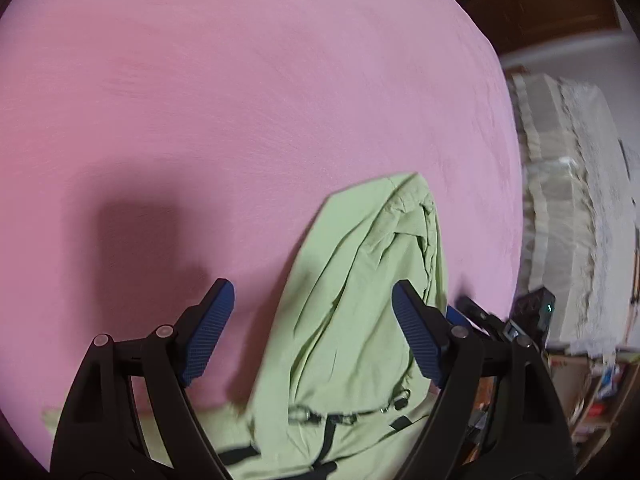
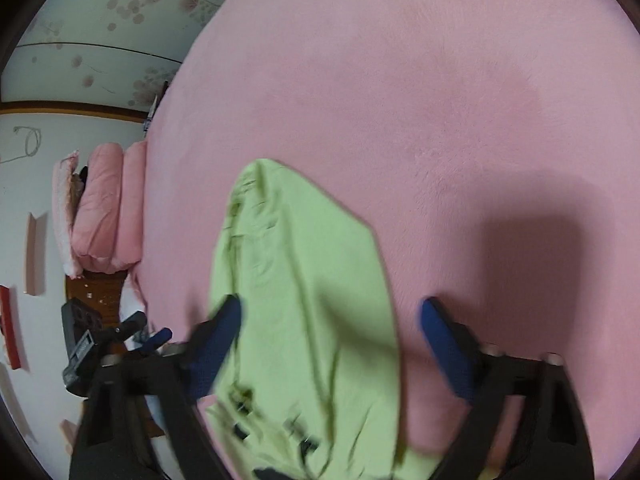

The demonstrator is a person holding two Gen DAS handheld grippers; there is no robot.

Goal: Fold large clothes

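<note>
Left gripper (image 1: 312,332): blue pads spread wide, nothing pinched; the green cloth lies below and between them, apparently untouched.
Right gripper (image 2: 332,344): jaws apart, not pressing on anything; the same cloth runs under the gap, nearer its left pad.
Green garment (image 1: 352,300): light green, with black straps and small metal rings near the lower edge; already bunched into a long narrow shape, lying on the pink bed (image 1: 240,100) close to its near edge.
Risk, layers: a pad closing on the heaped folds may, I judge, catch only the top layer, so the fold pulls open.
Risk, hardware: straps or rings could snag a pad.
Risk, blur: both views smear, so aim is uncertain.
</note>
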